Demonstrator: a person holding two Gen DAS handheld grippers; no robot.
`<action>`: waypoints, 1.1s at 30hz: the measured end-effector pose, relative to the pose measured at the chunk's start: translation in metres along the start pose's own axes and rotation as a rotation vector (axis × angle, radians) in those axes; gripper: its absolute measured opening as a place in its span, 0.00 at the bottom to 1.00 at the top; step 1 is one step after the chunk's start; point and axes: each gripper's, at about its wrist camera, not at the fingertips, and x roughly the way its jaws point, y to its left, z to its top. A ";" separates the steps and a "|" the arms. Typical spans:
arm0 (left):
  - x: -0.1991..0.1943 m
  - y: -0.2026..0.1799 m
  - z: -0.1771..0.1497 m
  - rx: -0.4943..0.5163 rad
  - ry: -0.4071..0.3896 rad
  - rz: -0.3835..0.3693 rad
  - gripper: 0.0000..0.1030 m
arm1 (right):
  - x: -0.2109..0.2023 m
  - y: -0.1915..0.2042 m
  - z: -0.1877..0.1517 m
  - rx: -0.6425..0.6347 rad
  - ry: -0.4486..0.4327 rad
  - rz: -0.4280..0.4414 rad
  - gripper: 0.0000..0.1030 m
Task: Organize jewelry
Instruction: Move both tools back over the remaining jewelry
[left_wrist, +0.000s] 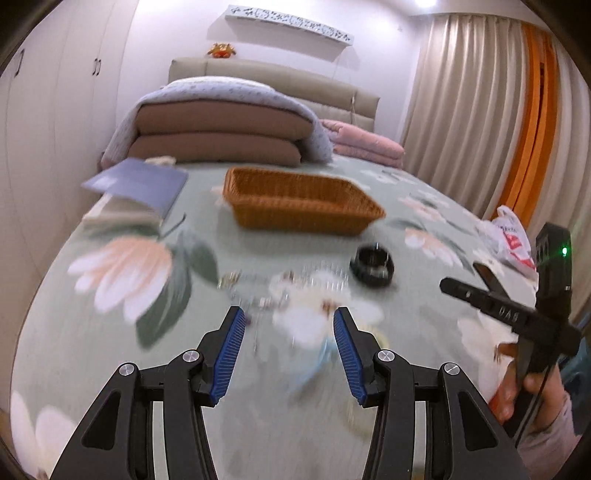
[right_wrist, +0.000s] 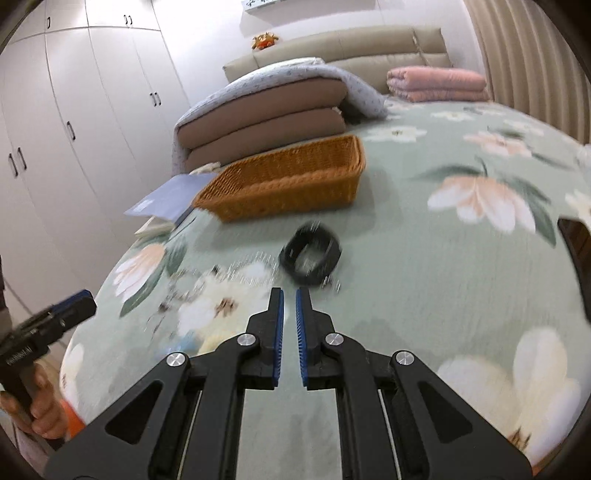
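Observation:
A black band lies on the flowered bedspread, just ahead of my right gripper. That gripper is shut, with nothing between its blue pads. Left of the band, blurred silvery jewelry is spread over a white flower. My left gripper hovers just short of it, open and empty. A brown wicker basket stands farther back on the bed. Each view shows the other tool at its edge, held in a person's hand.
A blue book lies left of the basket. Folded quilts and a pink blanket are stacked at the headboard. A plastic bag sits at the right. Wardrobe doors line the left wall beyond the bed's edge.

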 end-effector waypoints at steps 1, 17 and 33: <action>-0.003 0.003 -0.008 -0.009 0.011 -0.001 0.50 | -0.003 0.001 -0.007 0.003 0.004 0.011 0.08; 0.006 -0.006 -0.058 -0.050 0.128 -0.077 0.50 | -0.002 0.043 -0.040 -0.171 0.090 -0.091 0.99; 0.029 -0.040 -0.068 -0.007 0.199 -0.092 0.50 | 0.056 0.060 -0.022 -0.302 0.215 -0.126 0.70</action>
